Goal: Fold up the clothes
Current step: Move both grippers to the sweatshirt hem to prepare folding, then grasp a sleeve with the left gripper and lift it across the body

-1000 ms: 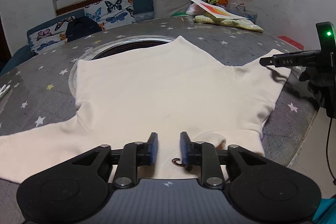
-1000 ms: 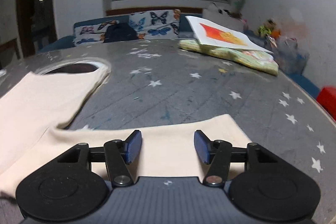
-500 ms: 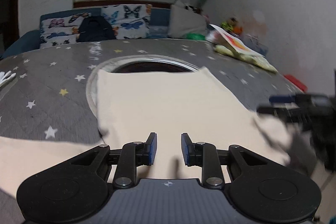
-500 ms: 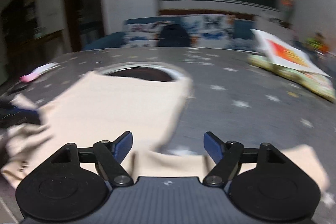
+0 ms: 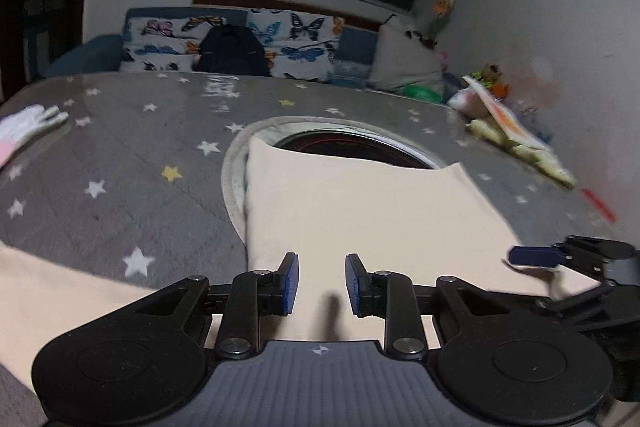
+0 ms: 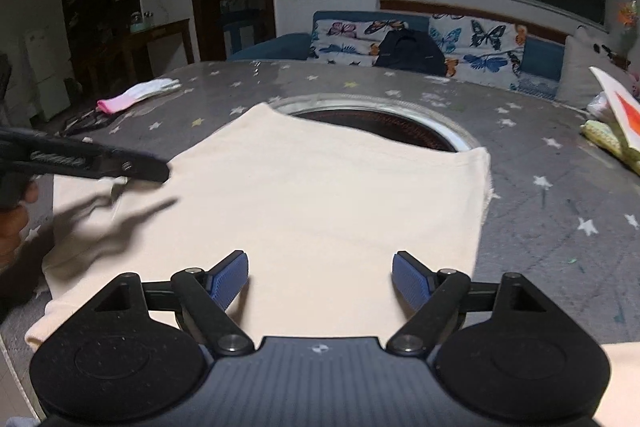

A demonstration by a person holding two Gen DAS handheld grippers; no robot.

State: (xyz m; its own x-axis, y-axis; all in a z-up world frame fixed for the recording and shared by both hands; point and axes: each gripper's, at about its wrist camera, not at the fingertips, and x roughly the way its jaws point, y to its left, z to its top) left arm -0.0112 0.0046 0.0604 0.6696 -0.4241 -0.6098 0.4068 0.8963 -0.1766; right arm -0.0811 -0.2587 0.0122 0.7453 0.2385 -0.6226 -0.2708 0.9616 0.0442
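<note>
A cream long-sleeved top (image 5: pixel 360 203) lies flat on the grey star-patterned table (image 5: pixel 120 147), its far hem over the round hole in the table. My left gripper (image 5: pixel 322 283) hovers above the near part of the top, jaws partly open with a narrow gap and nothing between them. My right gripper (image 6: pixel 320 279) is wide open and empty above the same top (image 6: pixel 320 195). The right gripper also shows at the right edge of the left wrist view (image 5: pixel 536 257). The left gripper shows at the left of the right wrist view (image 6: pixel 132 169).
A round hole (image 6: pixel 380 123) with a dark red inside sits mid-table. A white and pink glove (image 6: pixel 136 95) lies far left. A yellow-green cloth with a paper on it (image 5: pixel 516 139) lies at the right edge. A butterfly-print sofa (image 6: pixel 420 39) stands behind.
Both grippers swung left over the top. The right gripper opened wider and left the sleeve it was over. The left gripper kept its narrow gap.
</note>
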